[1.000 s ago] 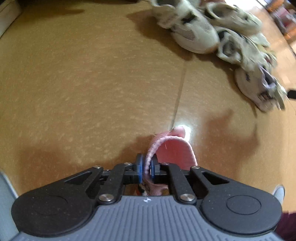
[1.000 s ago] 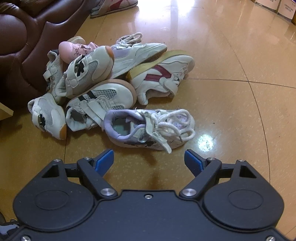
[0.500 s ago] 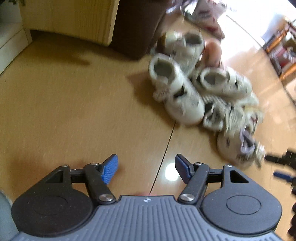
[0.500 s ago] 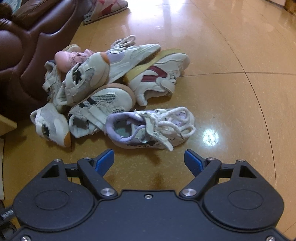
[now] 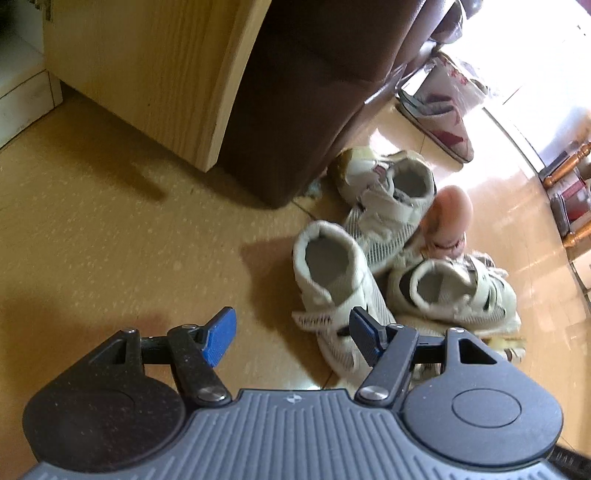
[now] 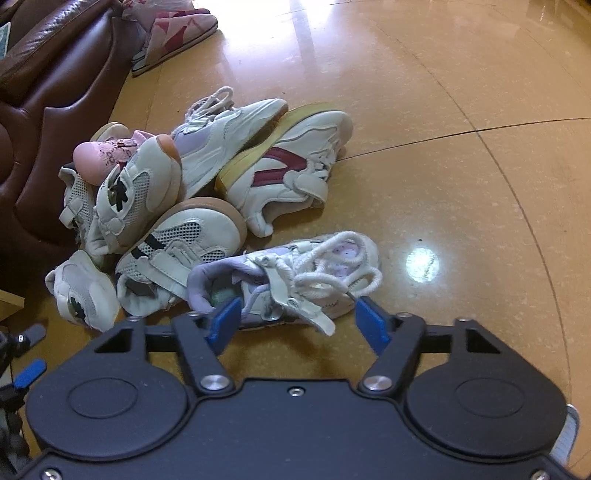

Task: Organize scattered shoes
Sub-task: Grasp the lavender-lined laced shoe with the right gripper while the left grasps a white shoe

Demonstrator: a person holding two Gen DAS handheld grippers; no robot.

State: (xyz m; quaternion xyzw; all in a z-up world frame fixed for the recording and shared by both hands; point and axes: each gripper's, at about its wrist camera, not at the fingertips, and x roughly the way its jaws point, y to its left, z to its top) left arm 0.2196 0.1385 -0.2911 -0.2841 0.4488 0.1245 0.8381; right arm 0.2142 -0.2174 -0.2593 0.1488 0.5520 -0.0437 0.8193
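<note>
Most shoes are still lying in the pile [image 6: 192, 192]. We are closing our right gripper [image 6: 295, 319] around the near laced shoe [image 6: 291, 284], not pinching yet; our left gripper [image 5: 291, 332] is hanging spread and empty.

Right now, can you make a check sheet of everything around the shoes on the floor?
Surface: glossy tan floor, with tile seams and a bright light spot.
Job's things: shoe pile beside the sofa; laced purple-white shoe lies nearest, on its side.
Clutter: patterned slipper by the sofa.
Tools: right tool open, its jaws just narrowed, either side of the laced shoe, not pressing. Left tool open, nothing held, over a white shoe.
Cables: nothing seen.
Surroundings: brown leather sofa, wooden cabinet.
</note>
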